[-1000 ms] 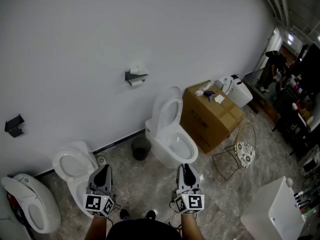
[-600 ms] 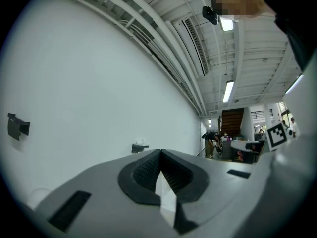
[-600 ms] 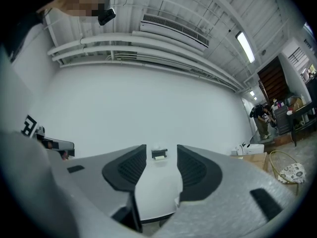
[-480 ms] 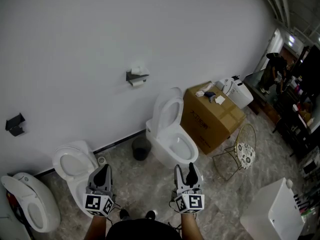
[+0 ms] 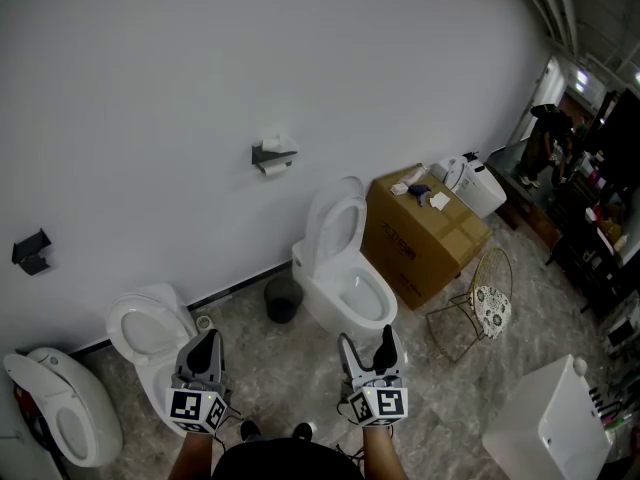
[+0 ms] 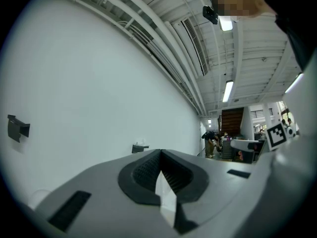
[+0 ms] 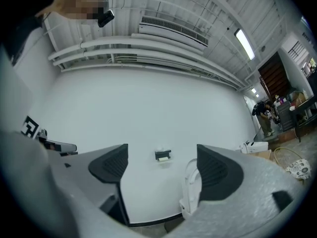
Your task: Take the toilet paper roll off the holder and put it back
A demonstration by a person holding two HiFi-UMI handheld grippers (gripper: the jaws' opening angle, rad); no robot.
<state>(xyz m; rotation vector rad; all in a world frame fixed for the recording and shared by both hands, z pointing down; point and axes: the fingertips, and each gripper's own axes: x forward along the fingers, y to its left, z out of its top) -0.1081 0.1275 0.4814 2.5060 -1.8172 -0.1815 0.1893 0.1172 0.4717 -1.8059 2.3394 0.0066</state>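
Right gripper [image 5: 366, 345] jaws are opening, empty, with the roll [image 5: 270, 165] on its holder [image 5: 264, 152] well ahead between them. Left gripper [image 5: 207, 342] jaws are together. I hold both low, side by side.

Bare wall [image 5: 330, 58] round holder [image 5: 272, 154], approach open; toilet [image 5: 345, 268] & bin [image 5: 282, 296] stand below it.

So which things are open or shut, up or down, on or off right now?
toilet paper roll: on the holder, on the wall
middle toilet: lid up
cardboard box: closed, small things on top
left claw: shut, empty
right claw: opening, nothing between its jaws
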